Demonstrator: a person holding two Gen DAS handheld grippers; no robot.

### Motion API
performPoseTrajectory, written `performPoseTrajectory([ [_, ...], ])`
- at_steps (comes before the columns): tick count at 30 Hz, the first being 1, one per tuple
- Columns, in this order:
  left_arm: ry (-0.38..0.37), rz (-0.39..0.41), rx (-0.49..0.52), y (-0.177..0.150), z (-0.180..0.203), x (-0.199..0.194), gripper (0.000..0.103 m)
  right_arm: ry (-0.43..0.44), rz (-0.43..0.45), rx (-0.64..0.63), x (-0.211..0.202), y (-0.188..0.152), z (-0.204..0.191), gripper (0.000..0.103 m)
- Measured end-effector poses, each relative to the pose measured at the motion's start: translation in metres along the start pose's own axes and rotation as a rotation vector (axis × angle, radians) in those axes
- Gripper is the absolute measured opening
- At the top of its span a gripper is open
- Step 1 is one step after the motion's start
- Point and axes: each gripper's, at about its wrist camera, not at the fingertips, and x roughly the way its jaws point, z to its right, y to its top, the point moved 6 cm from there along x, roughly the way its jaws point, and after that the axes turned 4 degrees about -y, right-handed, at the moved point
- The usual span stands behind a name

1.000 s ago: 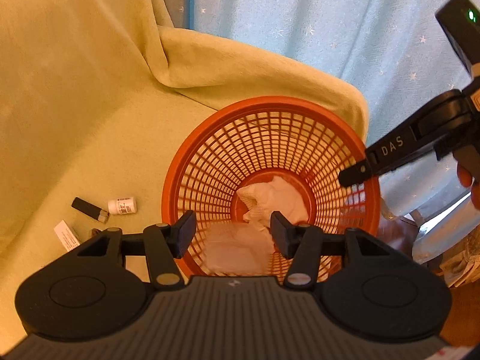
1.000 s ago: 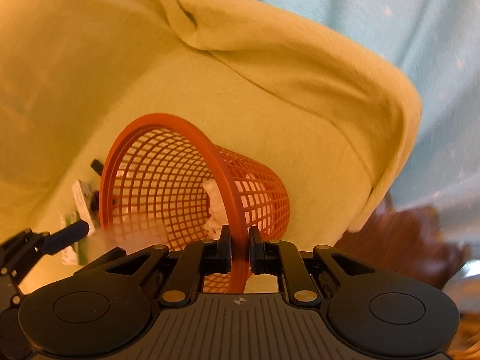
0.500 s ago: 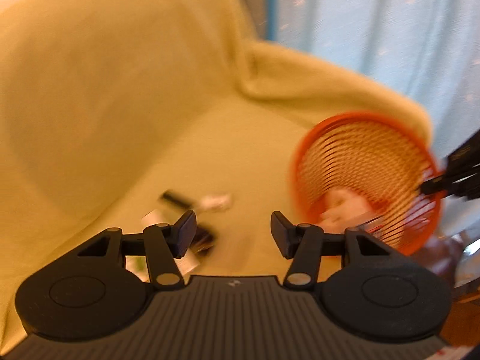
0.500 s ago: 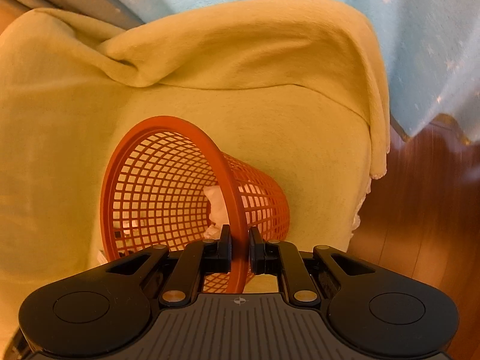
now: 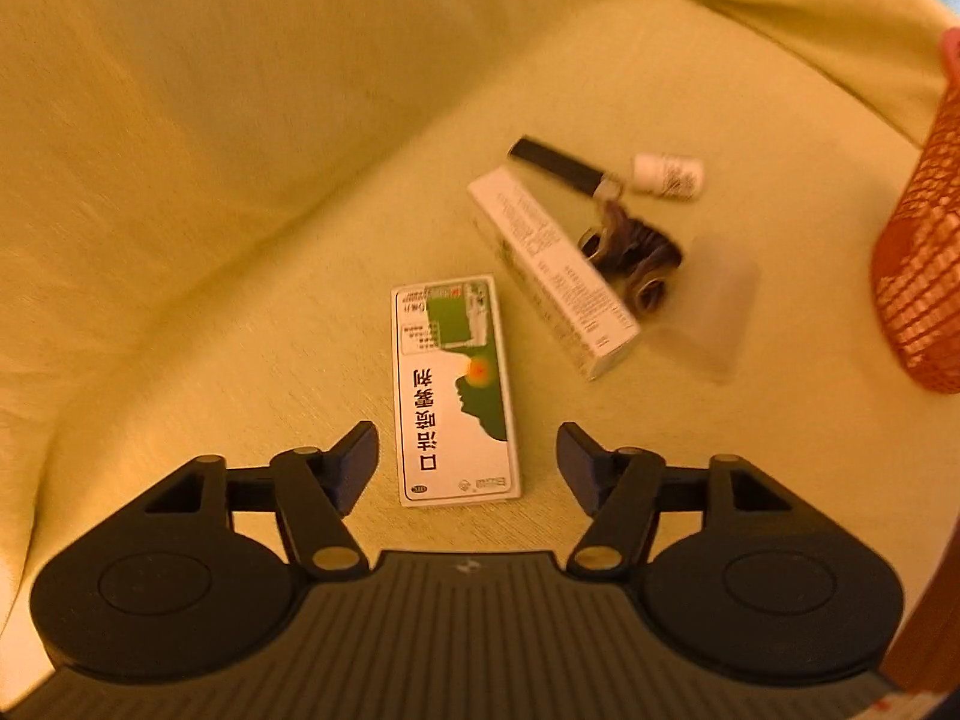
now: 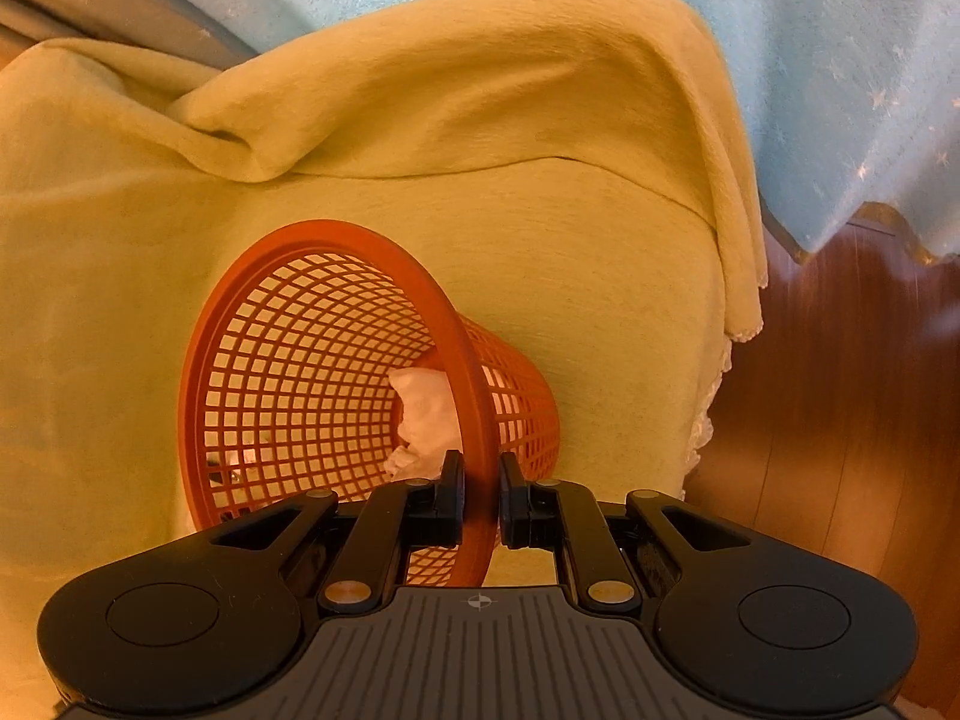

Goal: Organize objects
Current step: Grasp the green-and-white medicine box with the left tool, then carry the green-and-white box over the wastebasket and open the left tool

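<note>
My left gripper point(image 5: 467, 456) is open just above the near end of a flat green-and-white medicine box point(image 5: 453, 387) on the yellow sofa cover. Beyond it lie a long white carton point(image 5: 549, 267), a dark hair tie point(image 5: 633, 255), a black stick point(image 5: 561, 165) and a small white bottle point(image 5: 667, 175). The orange mesh basket point(image 5: 921, 276) shows at the right edge. In the right wrist view my right gripper point(image 6: 481, 498) is shut on the basket rim point(image 6: 474, 396), holding it tilted. White crumpled paper point(image 6: 426, 411) lies inside the basket point(image 6: 312, 372).
The yellow cover point(image 6: 540, 228) drapes over the sofa arm point(image 6: 480, 78). Wooden floor point(image 6: 840, 420) lies to the right of the sofa edge. A light blue starred curtain point(image 6: 840, 60) hangs behind.
My left gripper swung left and down from over the basket to the small items on the seat. The right gripper kept its hold on the rim.
</note>
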Motion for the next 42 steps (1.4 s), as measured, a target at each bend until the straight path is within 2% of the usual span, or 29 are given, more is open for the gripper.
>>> performPoseTrajectory([
  [7,0.013,-0.03,-0.019,-0.003,-0.013,0.037,0.064,-0.012,0.019,0.001,0.0,-0.002,-0.005,0.008],
  [8,0.006,-0.032,-0.017,-0.003,-0.013,0.041,0.063,-0.013,0.02,0.003,0.0,-0.002,-0.005,0.007],
  [9,-0.006,-0.034,-0.015,-0.002,-0.013,0.043,0.054,-0.013,0.022,0.005,0.0,-0.002,-0.005,0.007],
  [10,-0.014,-0.03,-0.012,-0.002,-0.013,0.044,0.052,-0.014,0.024,0.007,0.0,-0.002,-0.005,0.007],
  [14,-0.004,-0.002,-0.009,-0.003,-0.016,0.037,0.051,-0.004,0.028,0.019,-0.002,-0.003,-0.007,0.007],
  [20,-0.009,0.056,-0.016,-0.006,-0.019,-0.009,0.051,-0.016,0.025,0.01,-0.005,-0.002,-0.022,0.007],
  [26,-0.057,0.159,0.009,0.019,-0.007,-0.068,0.051,0.035,-0.016,-0.003,0.0,-0.003,-0.043,0.007],
  [31,-0.087,0.252,0.001,0.041,0.006,-0.11,0.051,0.038,-0.031,-0.037,0.005,-0.009,-0.055,0.007],
  [38,-0.169,0.372,0.034,0.065,0.037,-0.161,0.051,0.021,-0.037,-0.059,0.005,-0.009,-0.056,0.007],
  [42,-0.223,0.394,0.063,0.075,0.057,-0.178,0.051,0.026,-0.038,-0.064,0.002,-0.008,-0.056,0.007],
])
